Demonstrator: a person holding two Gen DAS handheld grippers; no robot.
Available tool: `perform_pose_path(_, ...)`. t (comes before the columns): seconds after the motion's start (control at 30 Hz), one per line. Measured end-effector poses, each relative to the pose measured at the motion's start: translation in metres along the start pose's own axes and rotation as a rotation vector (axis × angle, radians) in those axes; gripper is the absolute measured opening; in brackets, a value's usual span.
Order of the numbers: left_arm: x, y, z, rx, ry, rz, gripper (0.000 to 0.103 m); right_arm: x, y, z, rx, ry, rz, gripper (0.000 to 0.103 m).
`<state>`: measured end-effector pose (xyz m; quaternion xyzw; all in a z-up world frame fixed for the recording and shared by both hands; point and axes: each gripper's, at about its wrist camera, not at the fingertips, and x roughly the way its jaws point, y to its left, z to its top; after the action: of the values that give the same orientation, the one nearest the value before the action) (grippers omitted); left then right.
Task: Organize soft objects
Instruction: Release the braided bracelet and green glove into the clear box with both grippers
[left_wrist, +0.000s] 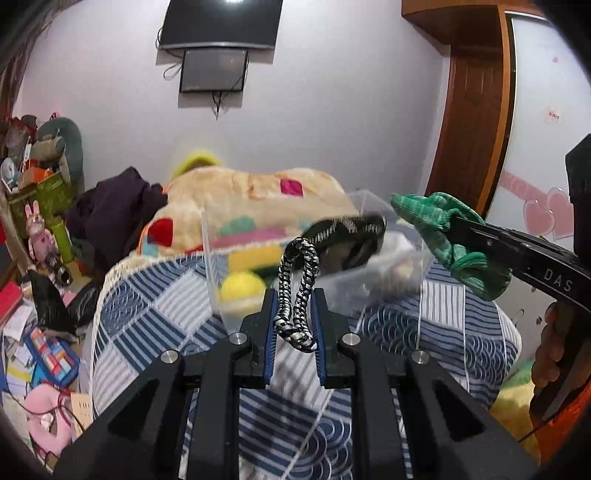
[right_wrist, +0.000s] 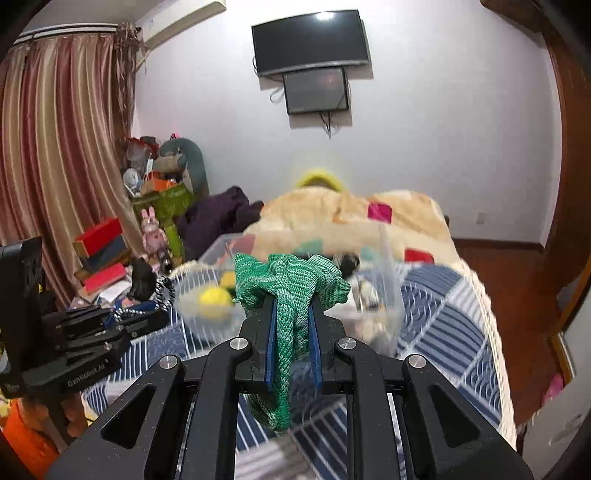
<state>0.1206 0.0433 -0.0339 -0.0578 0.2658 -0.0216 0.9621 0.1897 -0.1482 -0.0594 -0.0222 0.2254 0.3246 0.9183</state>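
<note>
My left gripper (left_wrist: 294, 301) is shut on a black-and-white braided loop (left_wrist: 297, 295), held above the bed; it also shows at the left of the right wrist view (right_wrist: 162, 291). My right gripper (right_wrist: 291, 306) is shut on a green knitted sock (right_wrist: 291, 291), which hangs down between the fingers; the sock also shows at the right of the left wrist view (left_wrist: 443, 236). Two clear plastic bins stand on the bed ahead: one (left_wrist: 236, 266) holds a yellow ball (left_wrist: 242, 290) and coloured soft pieces, the other (left_wrist: 391, 266) holds dark and pale soft items.
The bed has a blue-and-white patterned quilt (left_wrist: 155, 317) and a cream blanket (left_wrist: 236, 192) with coloured squares behind the bins. Cluttered boxes, toys and papers fill the floor at left (left_wrist: 37, 295). A wooden door (left_wrist: 469, 122) is at right. Screens hang on the wall (right_wrist: 310, 40).
</note>
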Motion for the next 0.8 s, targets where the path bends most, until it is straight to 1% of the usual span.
perform_pose_path(0.17,0.014,0.001,0.016,-0.001,-0.017,0.005,0.017,0.016,0.008,0.019,-0.027,-0.016,0.009,0.014)
perform_pose_path(0.37,0.035,0.009,0.026,-0.007,-0.007,0.016,0.017,0.042,0.017,0.028,-0.053,0.011,0.02,0.014)
perform_pose_path(0.47,0.049,0.016,0.026,-0.024,0.018,0.02,0.017,0.056,0.019,0.026,-0.056,0.035,0.021,0.014)
perform_pose_path(0.63,0.073,0.028,0.026,-0.058,0.063,0.014,0.017,0.084,0.014,0.017,-0.045,0.101,0.028,0.014)
perform_pose_path(0.8,0.095,0.028,0.022,-0.024,0.096,0.033,0.017,0.099,0.012,0.004,-0.06,0.151,0.023,0.014)
